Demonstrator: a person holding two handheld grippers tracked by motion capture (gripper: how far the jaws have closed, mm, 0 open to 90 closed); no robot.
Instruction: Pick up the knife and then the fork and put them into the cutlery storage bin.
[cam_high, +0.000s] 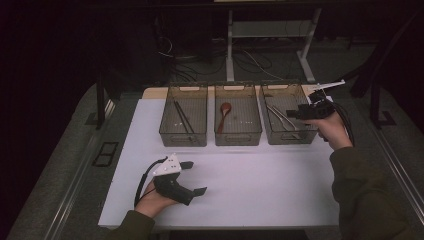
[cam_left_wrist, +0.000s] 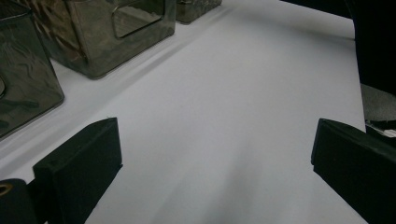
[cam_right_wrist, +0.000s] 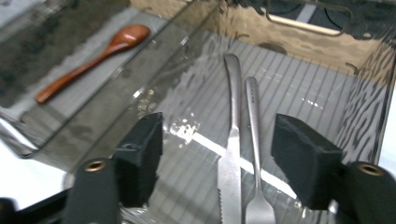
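Observation:
Three clear dark-tinted bins stand in a row at the back of the white table (cam_high: 250, 185). In the right bin (cam_high: 289, 139) lie a metal knife (cam_right_wrist: 232, 140) and a metal fork (cam_right_wrist: 253, 135), side by side on the ribbed floor. My right gripper (cam_high: 292, 114) hovers over this bin, and its jaws (cam_right_wrist: 219, 158) stand open above the knife and fork without touching them. My left gripper (cam_high: 197, 177) rests low over the table's near left part, open, with nothing but bare table between its jaws (cam_left_wrist: 215, 154).
The middle bin (cam_high: 238, 137) holds a wooden spoon (cam_high: 224, 114), which also shows in the right gripper view (cam_right_wrist: 93, 60). Dark chopsticks (cam_high: 182, 117) lie in the left bin (cam_high: 183, 139). Desk legs and cables stand on the floor behind the table.

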